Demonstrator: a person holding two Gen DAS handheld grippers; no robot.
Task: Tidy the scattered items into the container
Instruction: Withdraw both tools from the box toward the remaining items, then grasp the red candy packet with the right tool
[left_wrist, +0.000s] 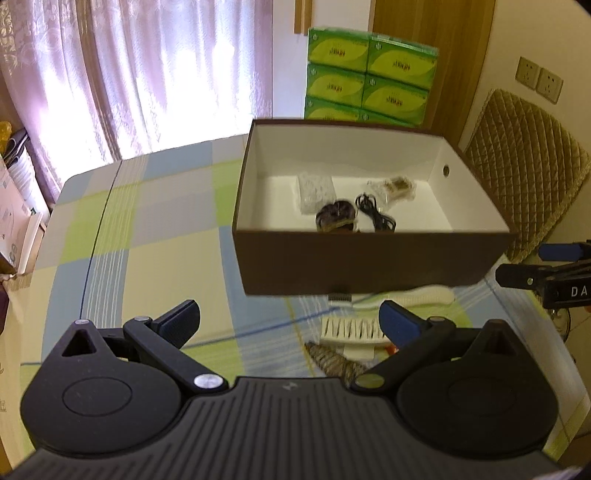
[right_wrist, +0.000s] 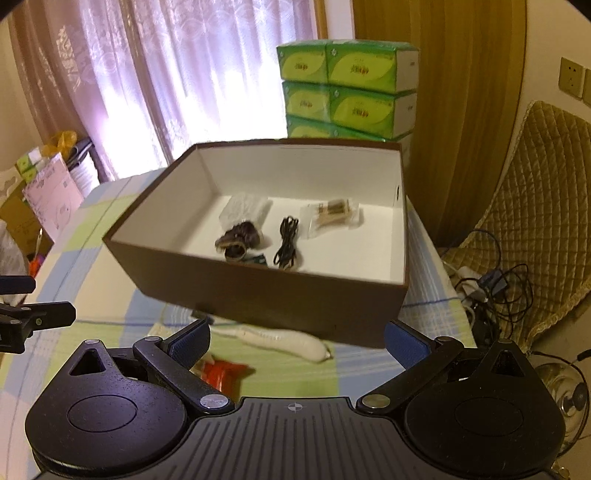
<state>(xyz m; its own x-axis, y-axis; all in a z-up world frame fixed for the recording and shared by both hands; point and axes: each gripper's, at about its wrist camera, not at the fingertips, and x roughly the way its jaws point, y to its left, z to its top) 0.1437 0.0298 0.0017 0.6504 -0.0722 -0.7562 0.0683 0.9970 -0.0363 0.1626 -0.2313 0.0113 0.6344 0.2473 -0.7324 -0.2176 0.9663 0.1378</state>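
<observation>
Both pairs of fingers stand spread wide with nothing between them: the left gripper (left_wrist: 290, 323) and the right gripper (right_wrist: 297, 345) hang above the table (left_wrist: 147, 229), short of the box (left_wrist: 369, 258).

The table wears a checked cloth of green, blue and grey. On it sits the box, brown outside and white inside, open at the top. Behind the box rises a stack of green tissue packs (left_wrist: 369, 79), with a curtain (left_wrist: 147, 74) to the left and a quilted chair back (left_wrist: 528, 177) to the right.

Inside the box, on its floor, lie a clear bag (right_wrist: 245, 210), a second clear bag holding brownish pieces (right_wrist: 334, 216), a dark coiled band (right_wrist: 236, 240) and a black cable (right_wrist: 286, 243) folded into a bundle. The band lies against the first bag; the cable lies between the band and the second bag.

On the cloth in front of the box, outside it, lie a white handle-shaped item (right_wrist: 280, 339) just beside the box's near wall, a red packet (right_wrist: 221, 371) nearer the right gripper, a white comb-like strip (left_wrist: 351, 328), and a brown patterned item (left_wrist: 332, 360) partly hidden by the left gripper. A small black piece (left_wrist: 340, 295) shows at the box's lower edge; what it is cannot be told.
</observation>
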